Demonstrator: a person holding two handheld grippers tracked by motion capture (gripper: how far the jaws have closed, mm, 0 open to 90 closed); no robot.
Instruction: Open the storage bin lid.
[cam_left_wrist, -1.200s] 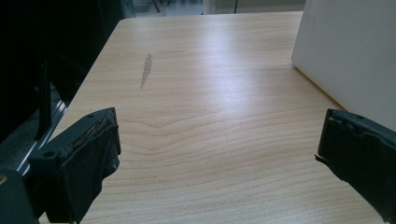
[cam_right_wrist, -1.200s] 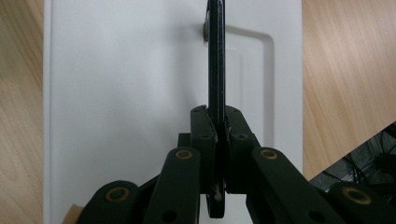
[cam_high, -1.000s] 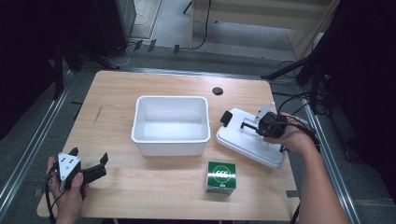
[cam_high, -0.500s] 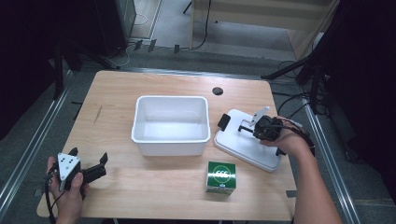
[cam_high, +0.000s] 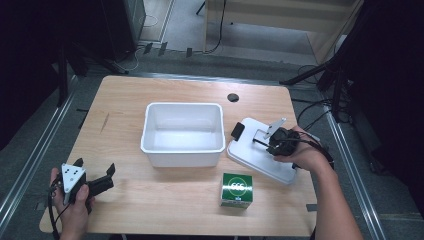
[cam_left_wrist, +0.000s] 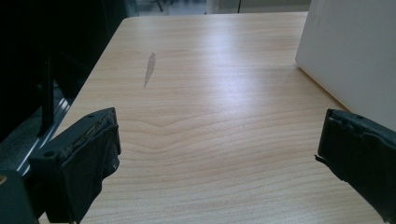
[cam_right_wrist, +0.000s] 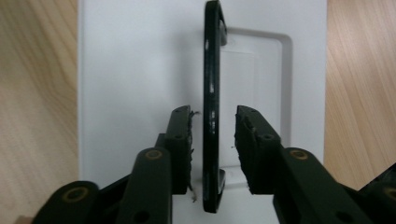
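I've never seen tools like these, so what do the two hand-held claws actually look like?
Both are black. The left claw carries a grey three-cornered plate with dark dots on top, and a thin dark cable trails from it. The right claw has two flat black jaws on hinged bars with brass-coloured pins, lined with frayed dark padding. The forearms look bare.

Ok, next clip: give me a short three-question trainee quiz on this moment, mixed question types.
1. True or false: the right tool has closed fully on the lid's black handle.
2. Which thing sits nearest the person's edge of the table? A) white bin B) green box C) white lid
3. Fill in: the left tool, jaws wide apart, hovers over bare ____.

Key:
1. False: the jaws straddle the upright handle with gaps on both sides.
2. B.
3. Table; nothing lies between its jaws.
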